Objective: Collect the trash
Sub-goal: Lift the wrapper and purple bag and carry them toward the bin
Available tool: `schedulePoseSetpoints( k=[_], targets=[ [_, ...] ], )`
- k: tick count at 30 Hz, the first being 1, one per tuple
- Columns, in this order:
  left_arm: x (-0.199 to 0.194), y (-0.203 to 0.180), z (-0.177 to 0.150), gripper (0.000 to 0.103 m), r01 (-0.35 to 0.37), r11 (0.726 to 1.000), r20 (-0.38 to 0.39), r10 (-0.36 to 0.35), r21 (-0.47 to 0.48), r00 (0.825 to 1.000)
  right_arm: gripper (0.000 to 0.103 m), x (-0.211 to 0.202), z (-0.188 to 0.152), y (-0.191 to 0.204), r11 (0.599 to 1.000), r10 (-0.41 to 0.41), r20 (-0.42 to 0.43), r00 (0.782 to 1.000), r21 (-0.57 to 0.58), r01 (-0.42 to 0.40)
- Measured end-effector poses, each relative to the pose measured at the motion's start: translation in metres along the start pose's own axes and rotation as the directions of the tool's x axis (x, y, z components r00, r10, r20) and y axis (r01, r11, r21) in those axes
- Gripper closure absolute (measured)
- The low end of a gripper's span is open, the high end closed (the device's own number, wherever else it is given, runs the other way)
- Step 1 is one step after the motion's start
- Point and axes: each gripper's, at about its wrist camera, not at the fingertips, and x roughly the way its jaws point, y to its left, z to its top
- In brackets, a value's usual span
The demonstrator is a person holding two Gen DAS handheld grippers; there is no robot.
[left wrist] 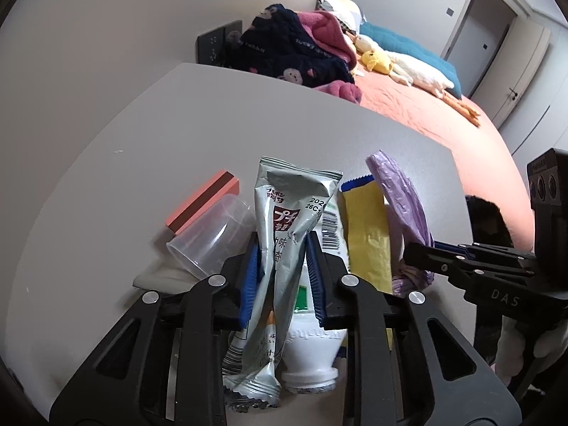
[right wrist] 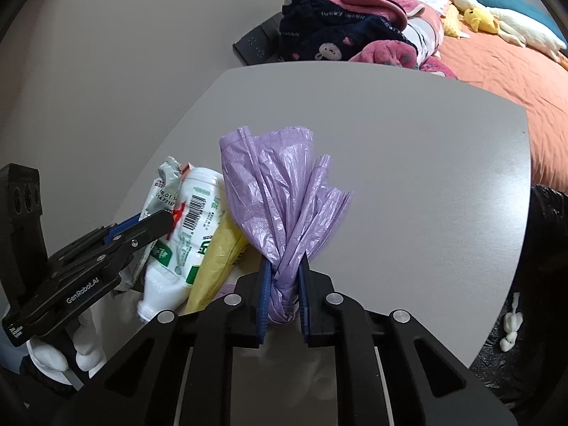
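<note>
My left gripper is shut on a silver snack wrapper, pinched at its middle over the grey table. Under it lies a white plastic bottle, with a yellow packet to its right. A clear plastic cup lies on its side to the left, next to a pink and brown box. My right gripper is shut on a crumpled purple plastic bag. In the right wrist view the left gripper sits at the left beside the bottle.
A black bin bag hangs at the table's right edge. Behind the table is a bed with an orange cover, piled clothes and plush toys. A black wall socket panel is at the back.
</note>
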Motion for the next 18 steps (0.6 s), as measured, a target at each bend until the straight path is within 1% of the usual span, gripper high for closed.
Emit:
schedulePoseSetpoints(
  k=[7,18],
  targets=[
    [-0.017,-0.011,0.003,0.078,0.01,1.0,0.029,-0.01,0.0,1.0,0.088,-0.02,0.0,0.002,1.0,0.026,0.026,0.999,-0.006,-0.026],
    [-0.038,-0.041,-0.004,0.078,0.042,0.999,0.055,-0.043,0.012,0.998,0.088,-0.058,-0.009,0.002,0.999,0.038,0.074,0.996,-0.028,-0.036]
  ],
)
